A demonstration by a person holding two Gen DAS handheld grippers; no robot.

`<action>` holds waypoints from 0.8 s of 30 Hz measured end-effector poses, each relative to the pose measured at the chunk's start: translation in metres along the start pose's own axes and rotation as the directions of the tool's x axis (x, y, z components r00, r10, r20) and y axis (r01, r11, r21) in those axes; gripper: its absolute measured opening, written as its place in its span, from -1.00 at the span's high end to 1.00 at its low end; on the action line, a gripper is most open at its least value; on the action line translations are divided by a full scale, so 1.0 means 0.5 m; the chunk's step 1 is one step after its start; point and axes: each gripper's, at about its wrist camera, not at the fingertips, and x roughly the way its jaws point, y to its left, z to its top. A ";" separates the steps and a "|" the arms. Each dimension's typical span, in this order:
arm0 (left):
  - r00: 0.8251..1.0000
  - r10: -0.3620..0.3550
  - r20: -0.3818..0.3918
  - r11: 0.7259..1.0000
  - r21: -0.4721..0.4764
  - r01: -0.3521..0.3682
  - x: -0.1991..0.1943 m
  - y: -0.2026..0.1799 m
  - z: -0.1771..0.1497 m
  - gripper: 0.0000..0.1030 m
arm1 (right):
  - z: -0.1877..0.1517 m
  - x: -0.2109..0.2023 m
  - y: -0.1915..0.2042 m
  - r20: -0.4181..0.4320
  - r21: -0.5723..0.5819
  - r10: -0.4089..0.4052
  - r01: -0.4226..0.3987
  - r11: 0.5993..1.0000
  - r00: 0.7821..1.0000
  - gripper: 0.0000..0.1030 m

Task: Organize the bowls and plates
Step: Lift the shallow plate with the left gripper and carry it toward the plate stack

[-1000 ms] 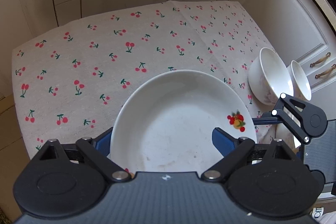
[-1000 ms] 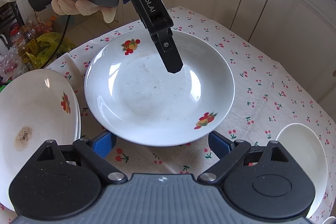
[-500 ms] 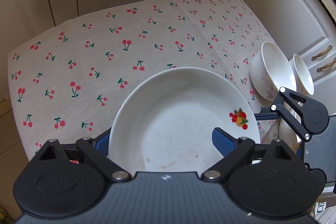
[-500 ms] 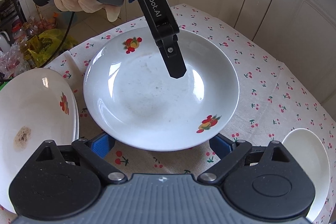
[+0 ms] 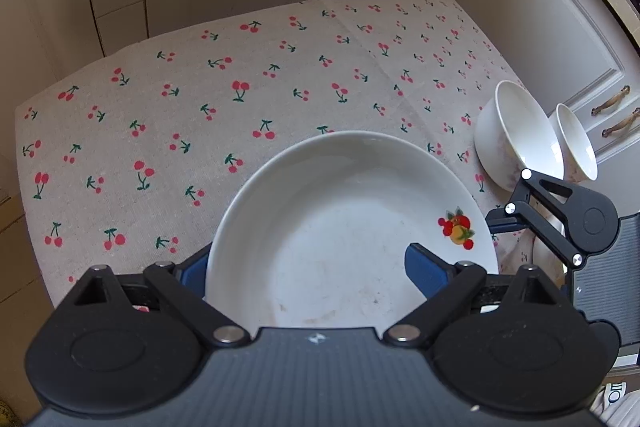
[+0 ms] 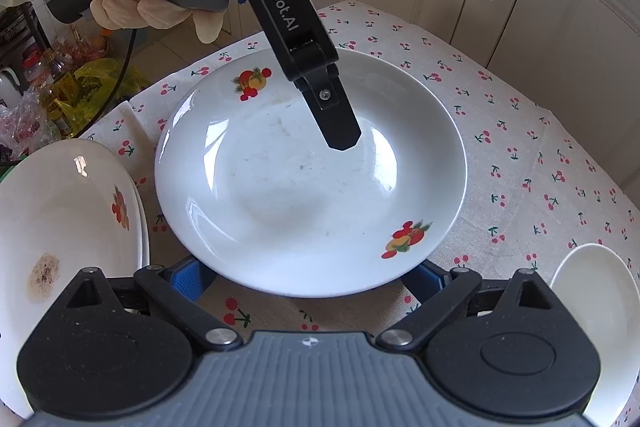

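A white plate (image 5: pixel 340 227) with fruit prints lies on the cherry-print tablecloth (image 5: pixel 180 131). My left gripper (image 5: pixel 308 271) stands open astride its near rim. Its left pad is half hidden behind the rim and its right pad (image 5: pixel 424 275) hangs over the plate's inside. From the right wrist view, that finger (image 6: pixel 336 123) points down into the plate (image 6: pixel 304 187). My right gripper (image 6: pixel 306 279) is open at the opposite rim, with both blue pads partly tucked under the edge. A stack of plates (image 6: pixel 60 227) with a brown stain lies to its left.
Two white bowls (image 5: pixel 520 131) (image 5: pixel 576 143) stand side by side at the table's right edge, and one bowl (image 6: pixel 596 307) shows beside my right gripper. A gloved hand (image 6: pixel 152 7) holds the left gripper. Cupboard doors ring the table; bags and bottles (image 6: pixel 60 95) lie beyond its edge.
The right gripper's jaws have spread a little wider at the plate's rim. The plate and the left gripper are in almost the same place as before.
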 end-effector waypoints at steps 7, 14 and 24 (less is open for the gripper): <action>1.000 -0.012 0.005 1.000 0.005 0.012 -0.001 0.001 0.000 -0.85 | -0.001 -0.007 -0.006 0.007 0.014 -0.009 0.009 1.000 1.000 -0.92; 1.000 -0.011 0.008 1.000 0.012 0.011 0.001 -0.003 0.001 -0.84 | -0.003 -0.015 -0.009 0.010 0.022 -0.022 0.022 1.000 1.000 -0.92; 1.000 -0.011 0.021 1.000 0.015 0.010 -0.005 -0.003 -0.001 -0.84 | -0.002 -0.020 -0.004 0.015 0.018 -0.028 0.028 0.999 0.999 -0.92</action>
